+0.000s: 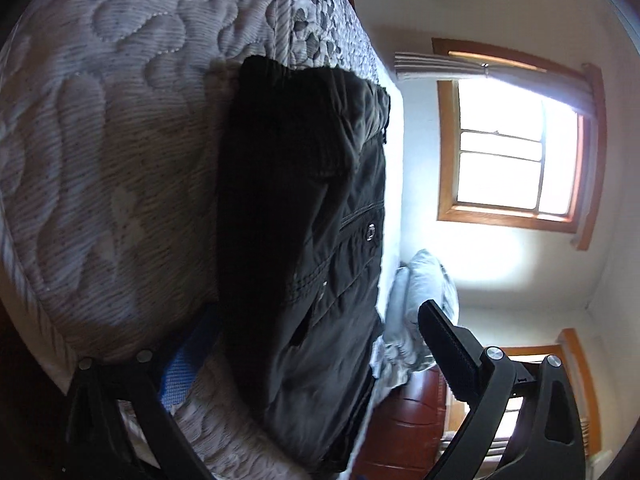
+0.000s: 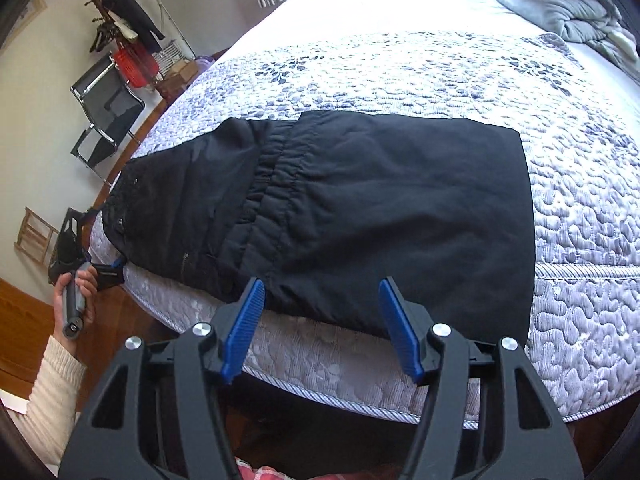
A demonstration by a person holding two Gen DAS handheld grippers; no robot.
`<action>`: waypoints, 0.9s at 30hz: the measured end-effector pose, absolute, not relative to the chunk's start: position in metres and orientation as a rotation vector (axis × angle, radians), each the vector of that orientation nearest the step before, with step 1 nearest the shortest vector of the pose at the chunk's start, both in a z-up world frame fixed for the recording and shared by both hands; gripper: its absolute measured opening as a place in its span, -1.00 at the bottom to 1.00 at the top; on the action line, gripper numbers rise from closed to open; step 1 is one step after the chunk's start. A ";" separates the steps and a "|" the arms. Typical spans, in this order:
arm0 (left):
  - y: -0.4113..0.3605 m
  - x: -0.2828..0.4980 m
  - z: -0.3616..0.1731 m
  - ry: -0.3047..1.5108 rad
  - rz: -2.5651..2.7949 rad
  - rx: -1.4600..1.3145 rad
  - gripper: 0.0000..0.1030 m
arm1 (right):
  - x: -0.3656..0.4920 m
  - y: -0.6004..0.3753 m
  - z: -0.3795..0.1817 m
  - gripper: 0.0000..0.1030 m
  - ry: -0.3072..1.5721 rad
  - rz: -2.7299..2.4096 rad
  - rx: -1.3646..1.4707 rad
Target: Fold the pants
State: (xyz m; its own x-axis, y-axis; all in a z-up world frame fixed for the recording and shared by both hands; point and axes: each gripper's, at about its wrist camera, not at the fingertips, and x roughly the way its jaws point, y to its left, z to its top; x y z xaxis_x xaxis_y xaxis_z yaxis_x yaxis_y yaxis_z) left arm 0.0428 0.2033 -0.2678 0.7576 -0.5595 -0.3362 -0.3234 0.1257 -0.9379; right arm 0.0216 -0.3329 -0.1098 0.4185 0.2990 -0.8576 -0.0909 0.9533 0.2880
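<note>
On bed: black pants (image 2: 360,208), partly folded, near edge.
Long axis: 9-to-3 o'clock.
Right gripper (image 2: 320,328): released, empty, pants at 12 o'clock.
Left gripper (image 2: 98,256): spread wide, straddling the waistband end.

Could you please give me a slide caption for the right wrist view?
Open right tool above folded black pants on a quilted bed; left tool at their far end.
</note>
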 end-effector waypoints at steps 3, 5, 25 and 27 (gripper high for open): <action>0.207 0.048 -0.270 0.714 -0.256 -1.530 0.92 | 0.024 -0.327 -0.111 0.18 1.122 0.254 0.200; 0.207 0.051 -0.271 0.712 -0.277 -1.540 0.92 | 0.026 -0.322 -0.109 0.18 1.120 0.262 0.189; 0.184 0.080 -0.258 0.890 -0.077 -1.415 -0.49 | 0.034 -0.312 -0.123 0.22 1.176 0.243 0.152; 0.183 0.078 -0.258 0.885 -0.077 -1.429 -0.61 | 0.034 -0.314 -0.124 0.24 1.179 0.238 0.164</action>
State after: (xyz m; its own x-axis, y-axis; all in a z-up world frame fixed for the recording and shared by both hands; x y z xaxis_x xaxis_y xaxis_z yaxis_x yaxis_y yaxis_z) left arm 0.0784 0.1830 -0.2580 0.6901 -0.5419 -0.4797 -0.4513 0.1960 -0.8706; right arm 0.0344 -0.3141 -0.1237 0.3608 0.2693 -0.8929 -0.0980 0.9630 0.2509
